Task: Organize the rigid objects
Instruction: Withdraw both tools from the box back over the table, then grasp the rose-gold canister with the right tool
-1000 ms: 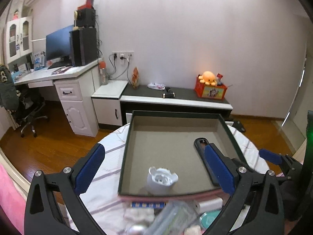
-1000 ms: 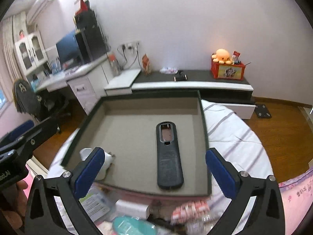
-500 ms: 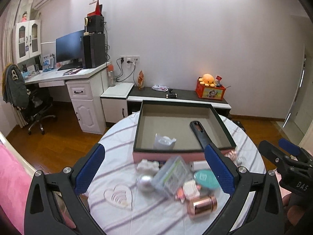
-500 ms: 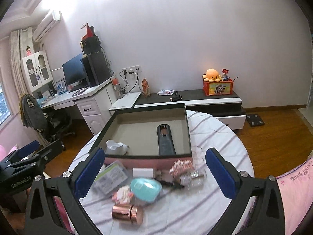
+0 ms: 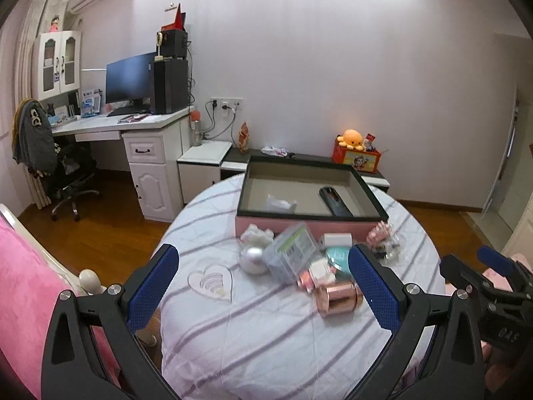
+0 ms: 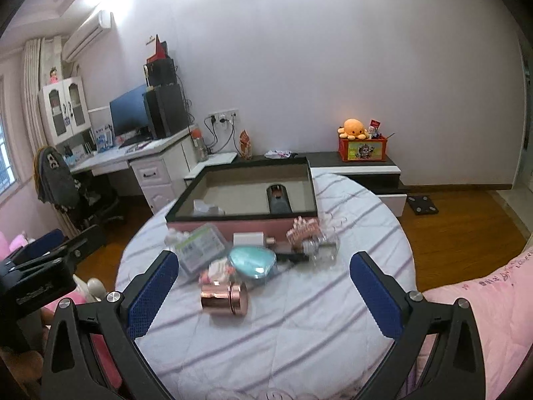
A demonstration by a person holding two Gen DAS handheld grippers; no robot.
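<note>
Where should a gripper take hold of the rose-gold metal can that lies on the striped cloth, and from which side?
Grip the rose-gold can across its round body, coming from above, one finger on the near side and one on the far side. It lies on its side with the lidded end toward the right, clear cloth in front. The right gripper is open and looks nearest.

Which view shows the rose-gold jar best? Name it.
The right wrist view: the rose-gold jar lies on its side, unobstructed, between the right claw's fingers. In the left wrist view the jar is partly hidden behind the left claw's right finger.
</note>
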